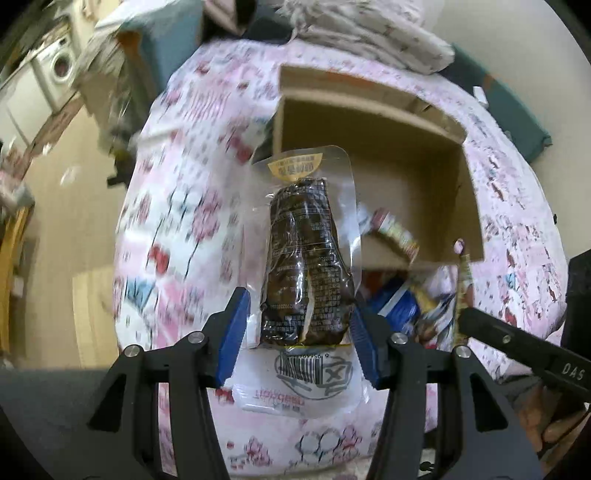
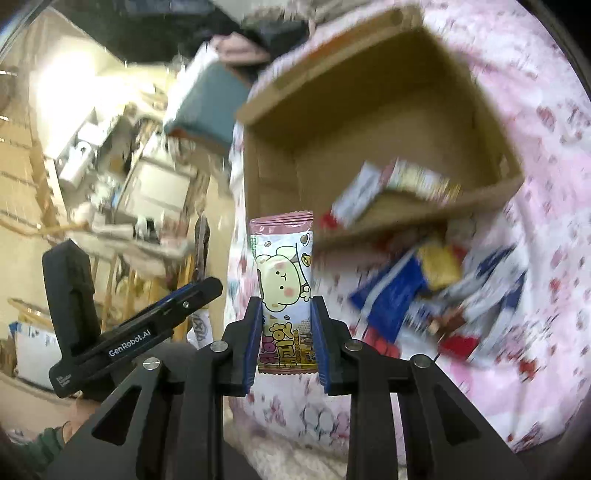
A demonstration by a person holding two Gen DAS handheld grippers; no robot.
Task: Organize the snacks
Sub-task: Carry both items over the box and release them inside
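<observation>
The left hand-held gripper is clamped on a clear vacuum pack holding a dark brown snack, its blue pads pressing the lower sides of the pack. The pack stands out straight ahead of the fingers; its barcode end hangs back toward the camera, and the small print on it is too fine to read. The right hand-held gripper is clamped on a pink cartoon-bear cookie packet, which sticks up between its pads with the lower end cut off behind the fingers.

Ahead of both grippers lies an open cardboard box on a pink floral bed cover. A small white-and-red carton sits at the box's near wall; motion blur keeps its label unreadable, and whether it rests on the rim or inside cannot be told. Between the box's near wall and the right gripper, to the right of its fingers, a loose pile of snack packets in blue, yellow and red lies smeared by blur, so single packets are hard to separate.

Most of the box's floor shows bare beyond the carton. The bed's edge falls away left of the left gripper to a wooden floor. Folded bedding lies past the box's far wall.
</observation>
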